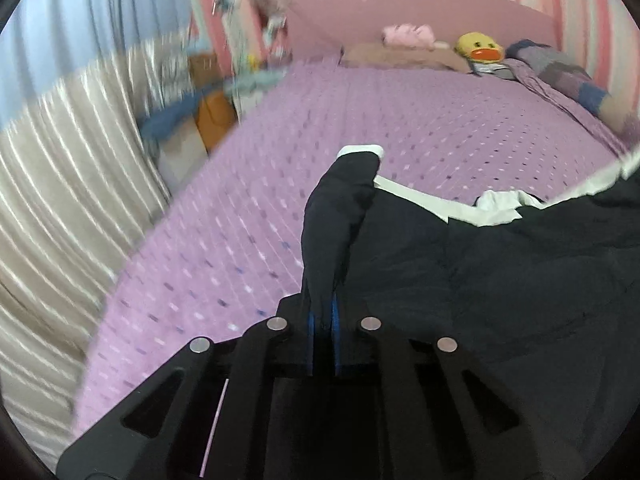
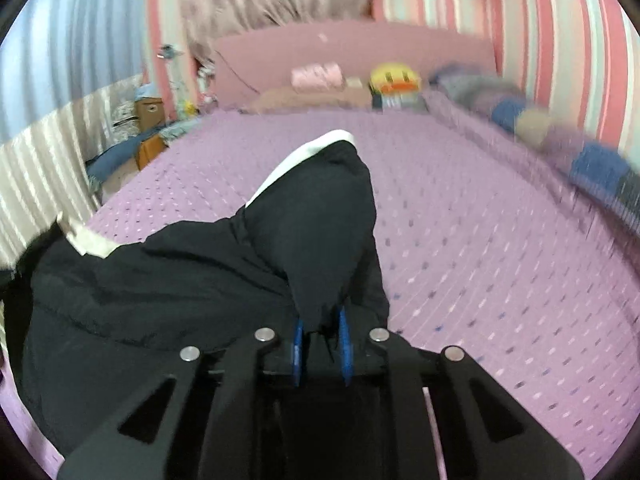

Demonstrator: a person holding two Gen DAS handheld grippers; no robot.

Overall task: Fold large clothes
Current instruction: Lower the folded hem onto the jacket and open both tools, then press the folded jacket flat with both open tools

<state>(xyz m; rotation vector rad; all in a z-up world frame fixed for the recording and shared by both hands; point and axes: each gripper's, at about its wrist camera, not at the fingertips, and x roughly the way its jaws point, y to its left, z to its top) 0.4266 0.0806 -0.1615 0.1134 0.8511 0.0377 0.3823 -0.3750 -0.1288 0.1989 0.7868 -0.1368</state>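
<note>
A large black garment with white trim (image 1: 500,264) lies bunched on a purple dotted bedspread (image 1: 280,184). My left gripper (image 1: 323,332) is shut on a fold of its left part, and the cloth stands up in a ridge beyond the blue pads (image 1: 311,332). In the right wrist view the same garment (image 2: 160,288) spreads to the left. My right gripper (image 2: 320,344) is shut on a raised hump of it, black cloth pinched between its blue pads (image 2: 298,340). A white edge (image 2: 304,156) tops that hump.
Pillows and a yellow duck plush (image 1: 478,50) sit at the pink headboard (image 1: 400,4). A folded patchwork blanket (image 1: 560,72) lies along the striped wall on the right. Beige curtains (image 1: 60,184) and boxes (image 1: 212,116) stand left of the bed.
</note>
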